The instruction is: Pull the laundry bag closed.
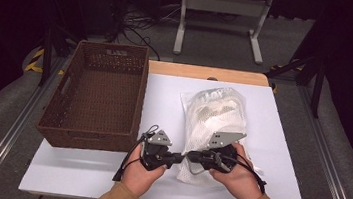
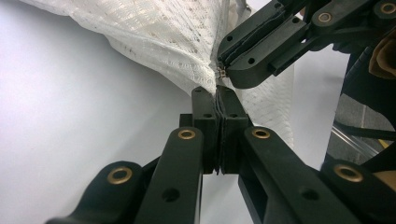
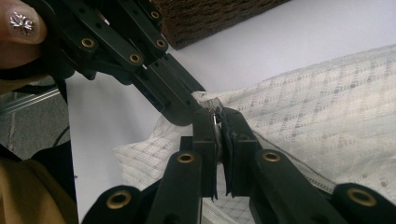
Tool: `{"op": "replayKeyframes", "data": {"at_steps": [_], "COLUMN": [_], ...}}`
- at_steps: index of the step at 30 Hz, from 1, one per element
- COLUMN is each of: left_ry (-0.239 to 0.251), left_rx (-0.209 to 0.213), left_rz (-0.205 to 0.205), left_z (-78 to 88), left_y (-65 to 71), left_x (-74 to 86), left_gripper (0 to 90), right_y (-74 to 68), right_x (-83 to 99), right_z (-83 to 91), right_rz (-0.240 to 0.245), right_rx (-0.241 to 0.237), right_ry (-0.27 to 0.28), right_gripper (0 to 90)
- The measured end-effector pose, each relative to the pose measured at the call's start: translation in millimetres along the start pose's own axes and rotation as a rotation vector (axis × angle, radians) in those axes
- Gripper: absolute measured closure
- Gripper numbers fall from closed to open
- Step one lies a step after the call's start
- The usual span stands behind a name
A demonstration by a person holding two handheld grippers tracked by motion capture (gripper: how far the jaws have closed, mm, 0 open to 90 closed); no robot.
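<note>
Two hand-held grippers meet at the near corner of a white mesh laundry bag (image 1: 213, 126) lying on the white table (image 1: 284, 192), just to the right of a brown wicker basket (image 1: 98, 95). The left gripper (image 1: 181, 156) has its jaws pressed together on a fold of the bag's mesh (the cloth runs straight down between the pads in the left gripper view), and the right gripper (image 1: 191, 156) pinches the same corner, where a small metal zipper pull (image 2: 221, 72) glints at its tip. Judging by the grip, the bag is being opened or closed at its zipper, one gripper bracing the fabric while the other works the pull; that step looks just begun. The bag, soft, lacy and bulging with pale contents under a clear wrapper, rests flat beside the basket, which stands empty, so any move into it is not yet done.
</note>
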State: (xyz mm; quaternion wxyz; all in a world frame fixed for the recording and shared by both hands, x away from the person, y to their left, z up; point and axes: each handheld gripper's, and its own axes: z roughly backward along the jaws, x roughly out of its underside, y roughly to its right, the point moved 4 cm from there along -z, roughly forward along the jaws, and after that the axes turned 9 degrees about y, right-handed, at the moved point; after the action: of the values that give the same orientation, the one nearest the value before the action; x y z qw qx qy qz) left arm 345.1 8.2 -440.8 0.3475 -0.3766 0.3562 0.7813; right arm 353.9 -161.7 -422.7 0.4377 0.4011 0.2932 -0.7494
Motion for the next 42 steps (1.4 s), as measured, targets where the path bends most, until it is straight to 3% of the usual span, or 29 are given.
{"op": "replayKeyframes", "data": {"at_steps": [20, 26, 36, 42], "left_ry": [0.015, 0.019, 0.049, 0.039], "left_rx": [-0.013, -0.008, -0.01, 0.011], "left_rz": [-0.02, -0.002, 0.006, 0.02], "left_z": [5.8, 8.4, 15.3, 14.2], "left_y": [-0.2, -0.9, -1.8, -3.2], "left_x": [-2.3, -3.3, -5.2, -1.5], "left_gripper": [88.6, 88.7, 88.7, 88.7], "right_y": [-3.9, -4.0, -4.6, -4.3], "right_x": [-4.9, -5.3, -11.1, -15.9], "right_z": [1.1, -0.8, 2.2, 3.8], "right_rz": [0.038, 0.031, 0.036, 0.003], "right_rx": [0.028, 0.022, 0.007, -0.013], "right_ry": [0.001, -0.002, 0.055, 0.106], "right_gripper": [85.4, 85.3, 85.9, 85.9]}}
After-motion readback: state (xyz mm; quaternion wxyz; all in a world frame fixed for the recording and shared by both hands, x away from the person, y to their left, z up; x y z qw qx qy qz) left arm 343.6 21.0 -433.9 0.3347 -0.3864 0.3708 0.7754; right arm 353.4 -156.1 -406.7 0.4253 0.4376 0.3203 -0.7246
